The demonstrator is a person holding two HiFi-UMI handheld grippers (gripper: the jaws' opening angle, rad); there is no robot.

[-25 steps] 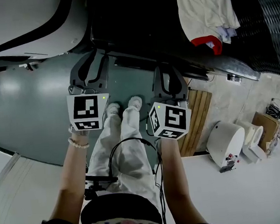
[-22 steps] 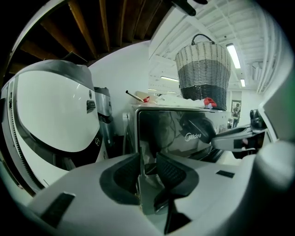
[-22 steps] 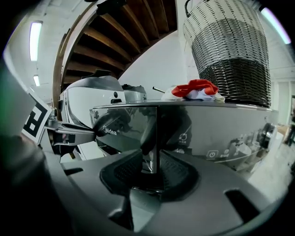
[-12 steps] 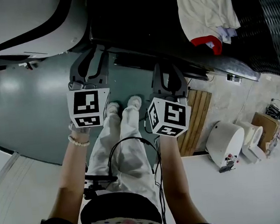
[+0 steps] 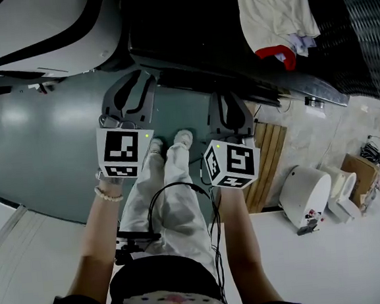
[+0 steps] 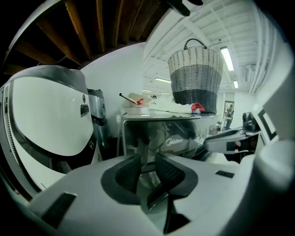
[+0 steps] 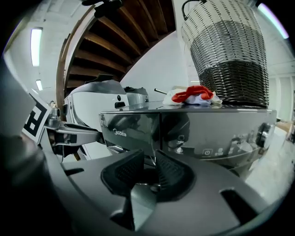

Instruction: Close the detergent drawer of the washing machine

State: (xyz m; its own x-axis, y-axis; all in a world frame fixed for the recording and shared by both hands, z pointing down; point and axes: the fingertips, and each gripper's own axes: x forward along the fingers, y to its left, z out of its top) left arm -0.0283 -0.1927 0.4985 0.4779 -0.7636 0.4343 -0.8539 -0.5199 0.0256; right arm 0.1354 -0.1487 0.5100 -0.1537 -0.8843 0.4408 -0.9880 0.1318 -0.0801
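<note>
The dark glossy washing machine [image 5: 186,29] fills the top of the head view. Its detergent drawer front [image 7: 131,129], the panel with the brand name [image 6: 177,140], faces both gripper views; whether it sticks out I cannot tell. My left gripper [image 5: 131,93] hangs just before the machine's front edge, and its jaws [image 6: 146,161] are closing with nothing between them. To its right, my right gripper [image 5: 229,108] also stops short of the front panel. Its jaws [image 7: 150,161] are closing too, on nothing.
A wicker basket [image 7: 228,55] and a white and red cloth [image 5: 277,14] lie on the machine's top. A white rounded appliance [image 6: 46,120] stands left of the machine. Wooden slats [image 5: 269,154] and white fixtures [image 5: 309,194] are at the right. The person's legs [image 5: 167,190] stand below the grippers.
In the head view my left gripper has shifted slightly right and nearer the machine's front edge. The right gripper has stayed almost where it was.
</note>
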